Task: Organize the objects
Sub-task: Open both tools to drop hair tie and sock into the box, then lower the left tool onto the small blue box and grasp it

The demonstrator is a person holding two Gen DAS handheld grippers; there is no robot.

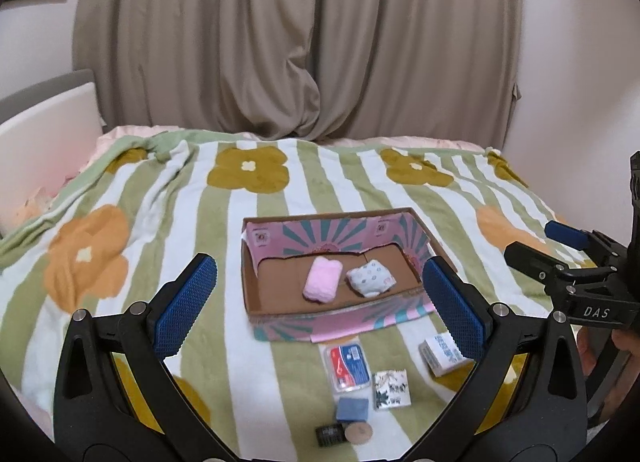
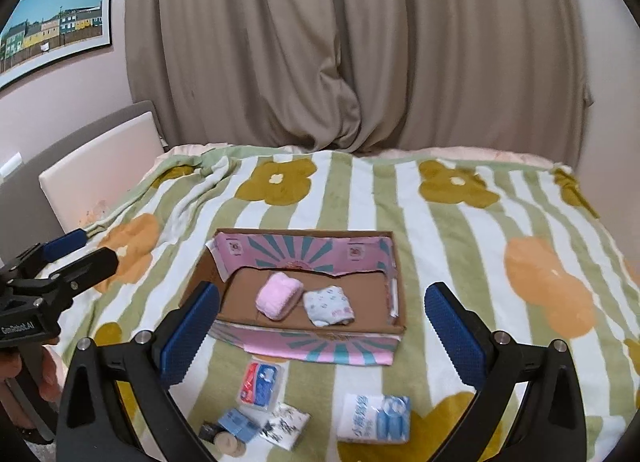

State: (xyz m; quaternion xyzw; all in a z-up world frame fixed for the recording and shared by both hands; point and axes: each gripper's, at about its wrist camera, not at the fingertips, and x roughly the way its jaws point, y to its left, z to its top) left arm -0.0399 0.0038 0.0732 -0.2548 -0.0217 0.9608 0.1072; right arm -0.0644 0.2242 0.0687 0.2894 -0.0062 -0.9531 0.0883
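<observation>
An open cardboard box (image 1: 320,238) (image 2: 300,254) with a pink sunburst print lies on the bed. Inside it are a pink rolled cloth (image 1: 322,278) (image 2: 278,296) and a white patterned folded cloth (image 1: 370,277) (image 2: 328,305). In front of the box lie a red-and-blue packet (image 1: 347,366) (image 2: 259,385), a black-and-white patterned packet (image 1: 391,388) (image 2: 284,426), a small blue box (image 1: 352,409) (image 2: 238,425), a tan disc (image 1: 359,433) and a white-and-blue tissue pack (image 1: 440,354) (image 2: 374,418). My left gripper (image 1: 319,266) (image 2: 92,248) and right gripper (image 2: 322,294) (image 1: 536,242) hover open and empty on the near side of the items.
The bed has a green-and-white striped blanket (image 1: 256,222) with big flowers. Beige curtains (image 1: 300,42) hang behind it and a padded headboard (image 2: 100,166) stands at the left. A hand (image 2: 44,374) holds the left gripper's handle.
</observation>
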